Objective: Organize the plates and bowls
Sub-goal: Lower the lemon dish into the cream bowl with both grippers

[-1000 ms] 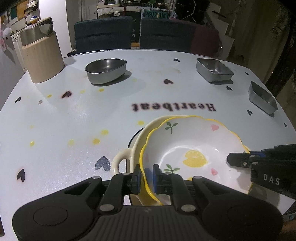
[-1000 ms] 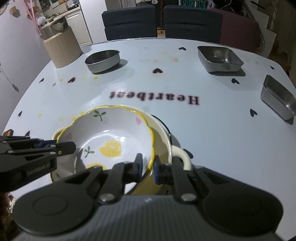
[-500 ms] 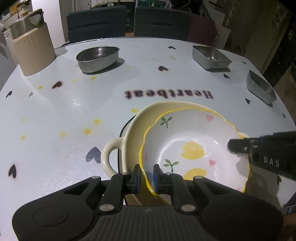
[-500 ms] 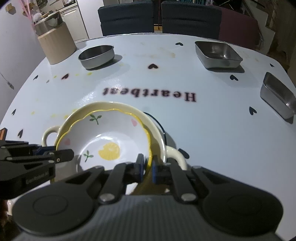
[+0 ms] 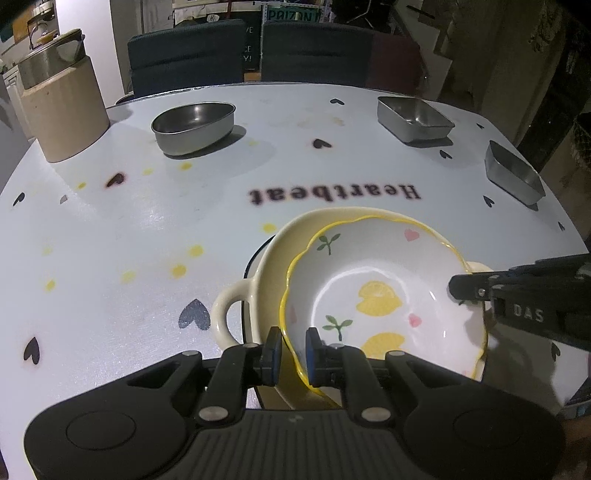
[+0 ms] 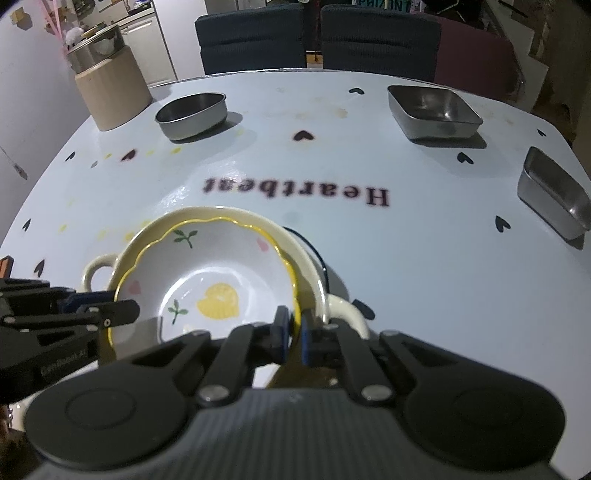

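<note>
Your left gripper point(image 5: 290, 349) and right gripper point(image 6: 291, 334) both pinch the yellow-rimmed, lemon-printed ceramic bowl point(image 5: 373, 295), nested at six o'clock in the cream two-handled dish point(image 5: 236, 314); uneven lifting could tip it.

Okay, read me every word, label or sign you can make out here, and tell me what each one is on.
"Heartbeat": printed on the tablecloth, upside down from here.
"DAS": on the right gripper body, in the left wrist view.
"PRIZON": sign behind the chairs, partly cut off.
Lettering on the left gripper body: too blurred to read.
Wall notes behind the chairs: too small to read.
</note>
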### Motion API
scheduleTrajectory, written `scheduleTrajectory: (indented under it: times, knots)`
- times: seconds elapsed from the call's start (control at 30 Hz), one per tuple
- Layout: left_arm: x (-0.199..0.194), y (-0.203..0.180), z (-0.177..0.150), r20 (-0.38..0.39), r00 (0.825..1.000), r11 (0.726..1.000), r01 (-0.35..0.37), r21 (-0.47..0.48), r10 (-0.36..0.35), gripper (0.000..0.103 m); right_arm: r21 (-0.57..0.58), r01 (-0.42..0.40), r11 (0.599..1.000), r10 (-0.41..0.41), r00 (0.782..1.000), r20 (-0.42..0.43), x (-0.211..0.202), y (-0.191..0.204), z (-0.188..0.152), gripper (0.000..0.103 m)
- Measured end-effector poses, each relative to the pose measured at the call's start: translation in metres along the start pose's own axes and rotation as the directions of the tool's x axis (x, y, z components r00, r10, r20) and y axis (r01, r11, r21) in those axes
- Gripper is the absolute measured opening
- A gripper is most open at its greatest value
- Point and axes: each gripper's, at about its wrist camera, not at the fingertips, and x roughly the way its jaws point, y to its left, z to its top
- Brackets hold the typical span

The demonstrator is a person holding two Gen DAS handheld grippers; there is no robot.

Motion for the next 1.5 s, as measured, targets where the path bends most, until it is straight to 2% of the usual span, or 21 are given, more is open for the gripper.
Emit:
scheduleTrajectory:
  times: [0.33, 0.47, 0.6, 0.77, 1.03, 1.17, 1.5]
  knots:
    - [-0.004, 0.008, -0.003, -0.001, 1.0, 0.999, 0.025, -0.031, -0.026, 0.014, 0.062, -0.004, 0.998, 0.007, 0.999, -0.042, 0.014, -0.001, 0.008, 0.011]
    - [-0.004, 0.006, -0.002, 0.0, 1.0, 1.0, 0.021, -0.015, -0.021, 0.014, 0.114, -0.044, 0.993, 0.052, 0.996, -0.068, 0.016, -0.003, 0.01, 0.026]
    - [-0.004, 0.007, -0.001, -0.008, 1.0, 0.999, 0.024, -0.023, -0.024, 0.014, 0.14, -0.057, 0.988, 0.066, 0.996, -0.054, 0.01, -0.005, 0.012, 0.03]
    - [-0.007, 0.008, 0.0, -0.004, 1.0, 1.0, 0.023, -0.019, -0.023, 0.014, 0.17, -0.104, 0.98, 0.107, 0.994, -0.01, -0.003, -0.012, 0.016, 0.03]
    - [-0.014, 0.009, 0.0, 0.009, 1.0, 0.999, 0.03, -0.023, -0.03, 0.014, 0.141, -0.1, 0.985, 0.104, 0.994, -0.02, -0.002, -0.016, 0.011, 0.029]
    - [-0.014, 0.007, 0.0, 0.006, 1.0, 1.0, 0.024, -0.009, -0.024, 0.014, 0.13, -0.083, 0.988, 0.085, 0.996, -0.01, -0.003, -0.015, 0.008, 0.02]
    - [-0.014, 0.01, 0.003, 0.02, 1.0, 1.0, 0.017, -0.016, -0.017, 0.014, 0.084, -0.078, 0.993, 0.082, 0.996, -0.047, 0.001, -0.008, 0.003, 0.016]
